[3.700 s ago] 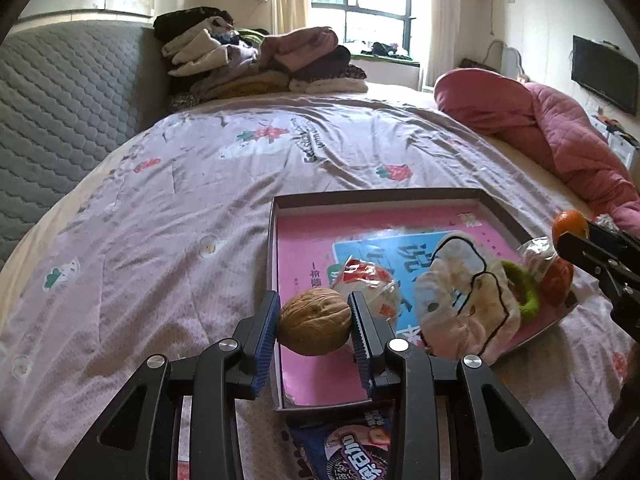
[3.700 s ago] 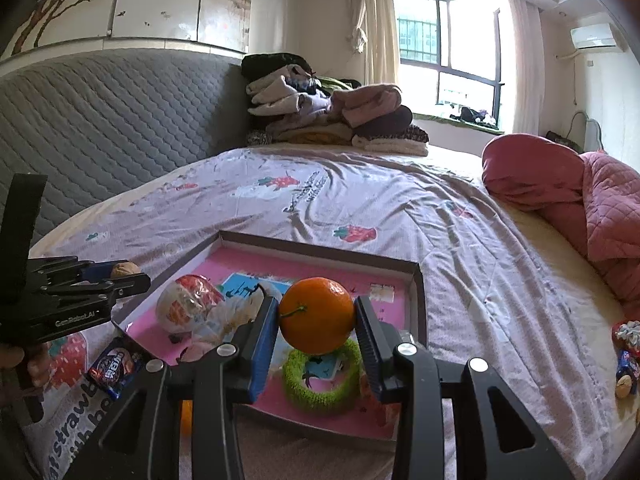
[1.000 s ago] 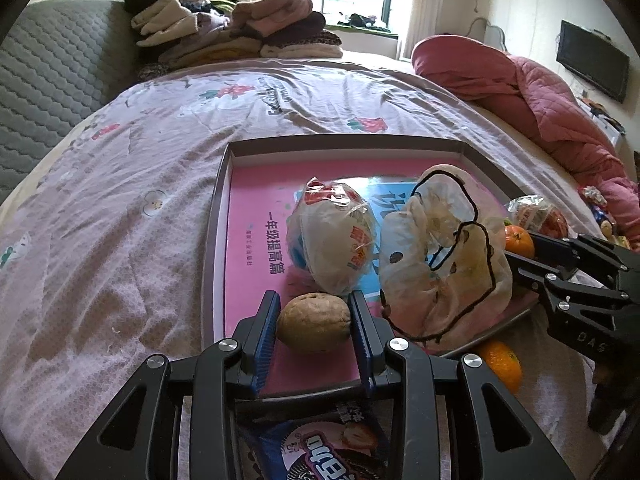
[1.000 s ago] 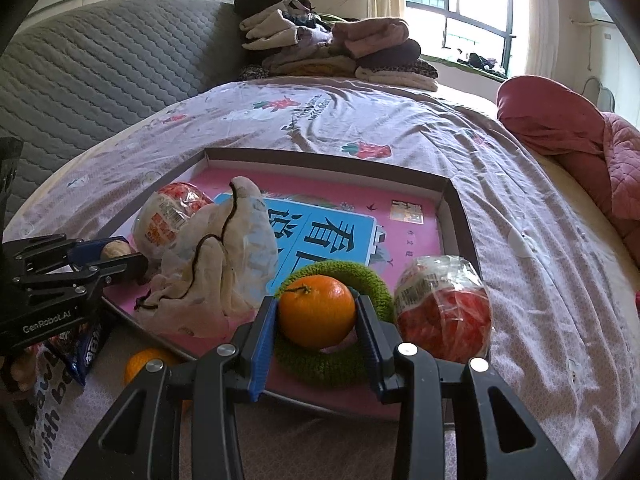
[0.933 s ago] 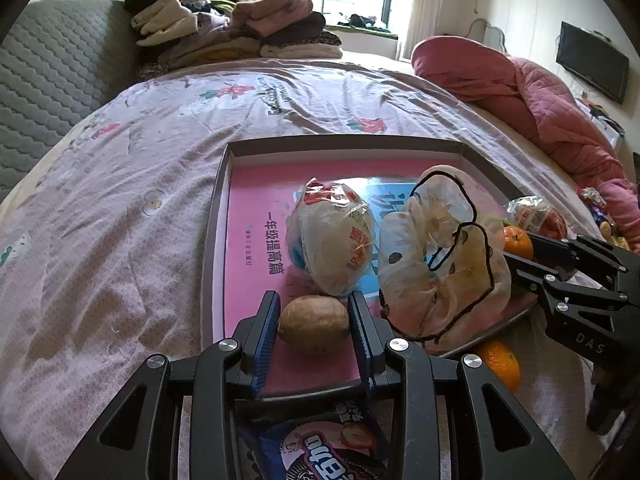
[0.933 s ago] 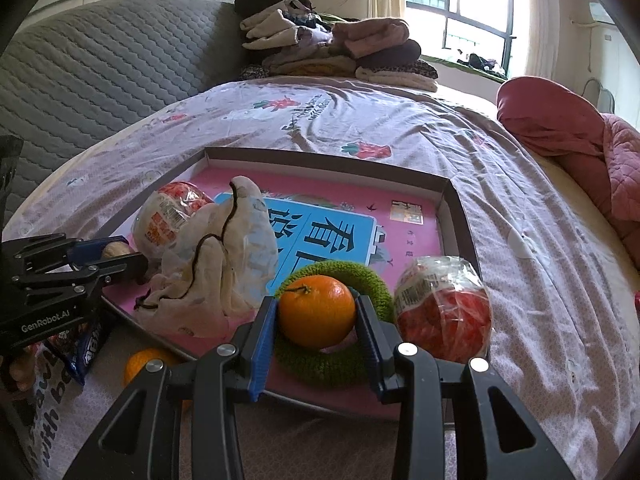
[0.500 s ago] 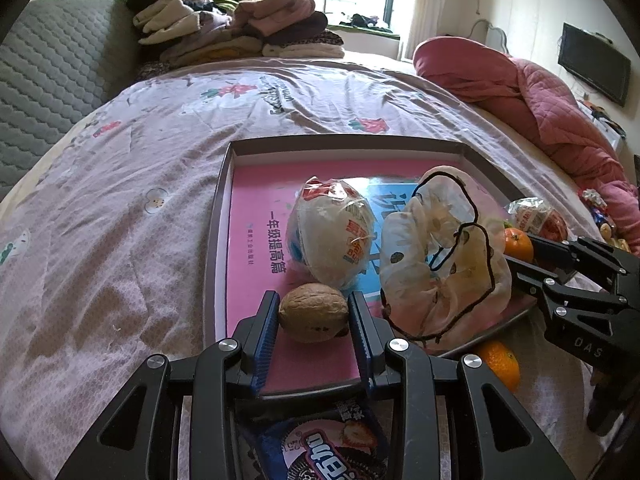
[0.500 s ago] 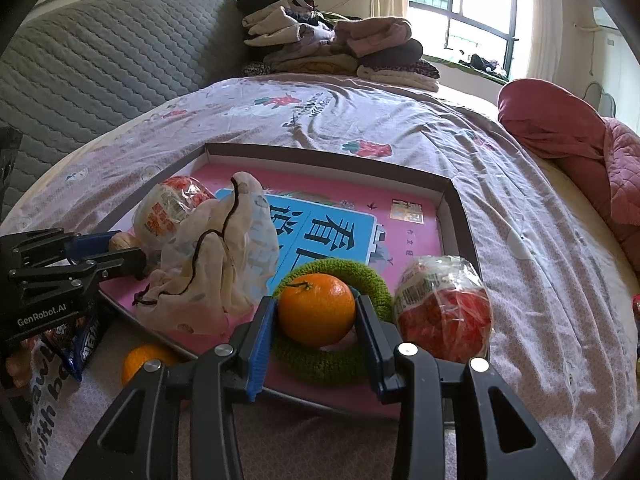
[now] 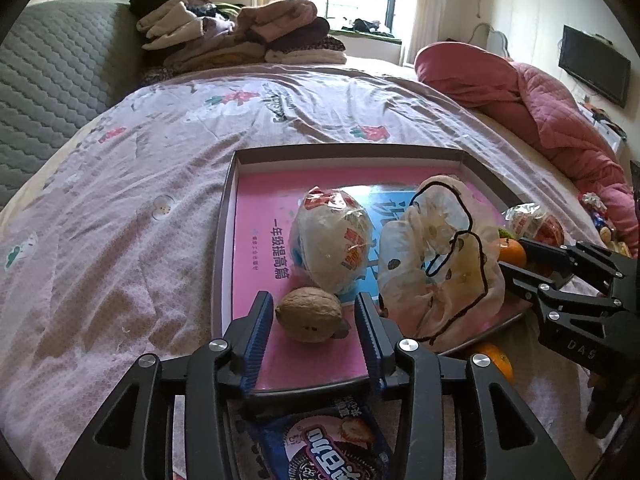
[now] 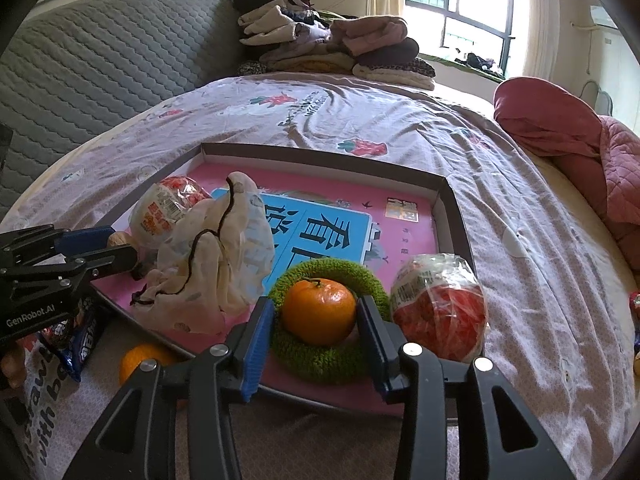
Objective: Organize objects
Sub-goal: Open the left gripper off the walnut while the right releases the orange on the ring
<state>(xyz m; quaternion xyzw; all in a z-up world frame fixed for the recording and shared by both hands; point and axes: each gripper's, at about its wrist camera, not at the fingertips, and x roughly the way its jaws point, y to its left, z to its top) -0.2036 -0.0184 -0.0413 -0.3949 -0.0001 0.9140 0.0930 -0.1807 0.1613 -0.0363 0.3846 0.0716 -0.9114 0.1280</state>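
Note:
A brown walnut (image 9: 310, 314) lies on the pink floor of the shallow tray (image 9: 224, 240). My left gripper (image 9: 314, 302) straddles it, jaws opening, with a gap on each side. In the right wrist view a tangerine (image 10: 319, 311) sits inside a green knitted ring (image 10: 328, 356) in the tray (image 10: 452, 208). My right gripper (image 10: 316, 308) is around it, jaws opening, and the left pad stands off the fruit. From that side the left gripper (image 10: 120, 246) shows at the tray's left edge.
In the tray lie a white-and-red wrapped snack (image 9: 332, 240), a crumpled pale bag (image 9: 440, 264) and a red wrapped packet (image 10: 440, 308). A second tangerine (image 10: 140, 360) and a cookie packet (image 9: 332, 444) lie on the bedsheet in front. Folded clothes (image 9: 240, 36) and a pink quilt (image 9: 540, 104) lie beyond.
Both grippers came down into the tray with their loads. The left jaws have spread and the walnut now rests free; the right jaws have eased off the tangerine.

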